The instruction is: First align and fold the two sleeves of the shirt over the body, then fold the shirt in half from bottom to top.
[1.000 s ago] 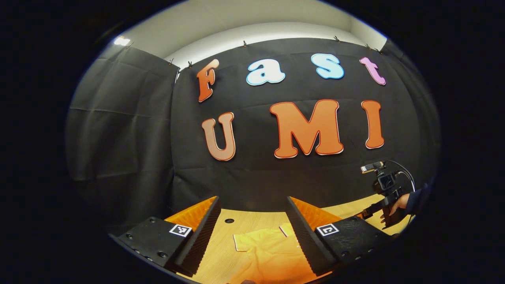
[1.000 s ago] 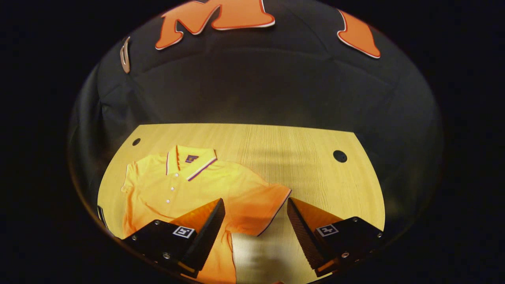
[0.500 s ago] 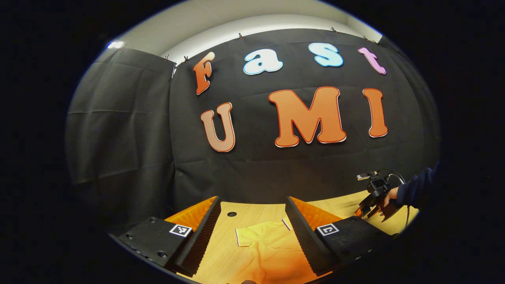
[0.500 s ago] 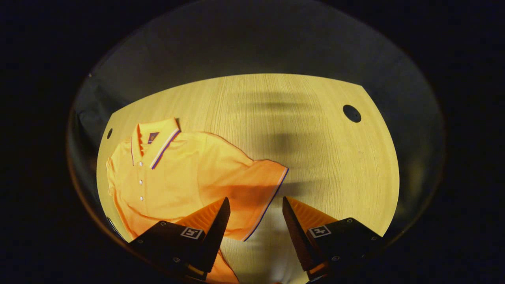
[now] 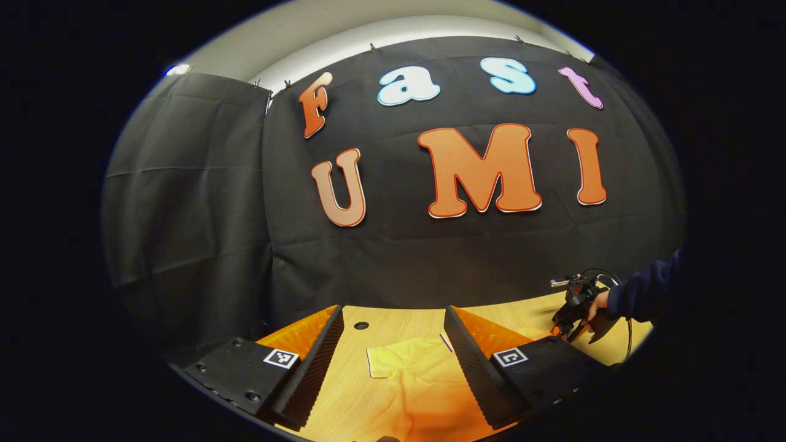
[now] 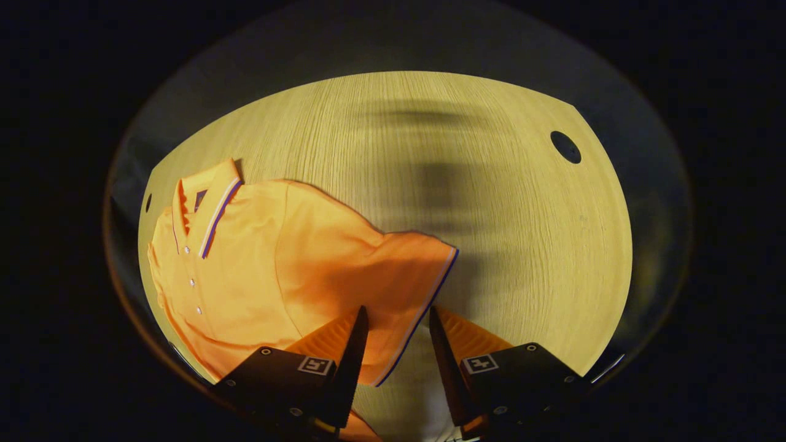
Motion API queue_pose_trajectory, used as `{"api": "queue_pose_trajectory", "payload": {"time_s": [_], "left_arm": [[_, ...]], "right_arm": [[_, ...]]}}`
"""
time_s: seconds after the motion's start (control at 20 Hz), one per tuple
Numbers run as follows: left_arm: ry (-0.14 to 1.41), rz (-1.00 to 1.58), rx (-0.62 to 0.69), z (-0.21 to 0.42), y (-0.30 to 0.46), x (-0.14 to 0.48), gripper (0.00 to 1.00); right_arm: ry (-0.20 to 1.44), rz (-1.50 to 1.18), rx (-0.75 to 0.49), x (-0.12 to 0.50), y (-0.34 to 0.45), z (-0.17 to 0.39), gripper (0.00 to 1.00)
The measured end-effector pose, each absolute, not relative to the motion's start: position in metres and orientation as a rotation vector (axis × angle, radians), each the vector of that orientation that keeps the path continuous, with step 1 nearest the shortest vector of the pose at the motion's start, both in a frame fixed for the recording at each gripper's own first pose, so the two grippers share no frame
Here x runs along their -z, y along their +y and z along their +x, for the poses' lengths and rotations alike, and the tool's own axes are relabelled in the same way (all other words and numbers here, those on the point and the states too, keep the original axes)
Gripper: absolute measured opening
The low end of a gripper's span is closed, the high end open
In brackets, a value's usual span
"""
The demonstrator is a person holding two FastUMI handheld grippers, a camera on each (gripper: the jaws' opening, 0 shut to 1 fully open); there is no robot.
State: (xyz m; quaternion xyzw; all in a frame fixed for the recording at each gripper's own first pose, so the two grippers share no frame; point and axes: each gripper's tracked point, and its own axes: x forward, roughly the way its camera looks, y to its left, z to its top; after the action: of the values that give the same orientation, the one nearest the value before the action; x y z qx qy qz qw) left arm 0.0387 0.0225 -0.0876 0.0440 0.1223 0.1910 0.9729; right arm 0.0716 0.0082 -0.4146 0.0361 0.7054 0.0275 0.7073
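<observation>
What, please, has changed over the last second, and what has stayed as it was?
The right gripper has come down toward the shirt's sleeve, its fingers narrowing around the striped cuff without gripping yet. The left gripper stays open above the other sleeve; the shirt lies unmoved.

Wooden table point(image 6: 503, 202), orange polo shirt point(image 6: 276, 258) flat on it

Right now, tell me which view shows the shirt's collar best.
The right gripper view: the collar lies flat and whole at the shirt's far left, stripes and buttons visible. The left gripper view shows one sleeve and little of the collar.
</observation>
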Motion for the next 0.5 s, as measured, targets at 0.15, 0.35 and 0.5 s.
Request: {"api": "queue_pose_trajectory", "payload": {"time_s": [0.15, 0.35, 0.5], "left_arm": [[0.247, 0.075, -0.384, 0.039, 0.023, 0.091, 0.99], [0.241, 0.063, -0.392, 0.032, 0.028, 0.090, 0.99], [0.244, 0.058, -0.411, 0.027, 0.037, 0.090, 0.99]], "right_arm": [[1.546, 0.084, -0.069, 0.412, 0.015, 0.076, 0.28], [1.531, 0.239, -0.077, 0.400, 0.024, 0.085, 0.05], [1.449, 0.325, -0.127, 0.372, 0.044, 0.102, 0.04]]}}
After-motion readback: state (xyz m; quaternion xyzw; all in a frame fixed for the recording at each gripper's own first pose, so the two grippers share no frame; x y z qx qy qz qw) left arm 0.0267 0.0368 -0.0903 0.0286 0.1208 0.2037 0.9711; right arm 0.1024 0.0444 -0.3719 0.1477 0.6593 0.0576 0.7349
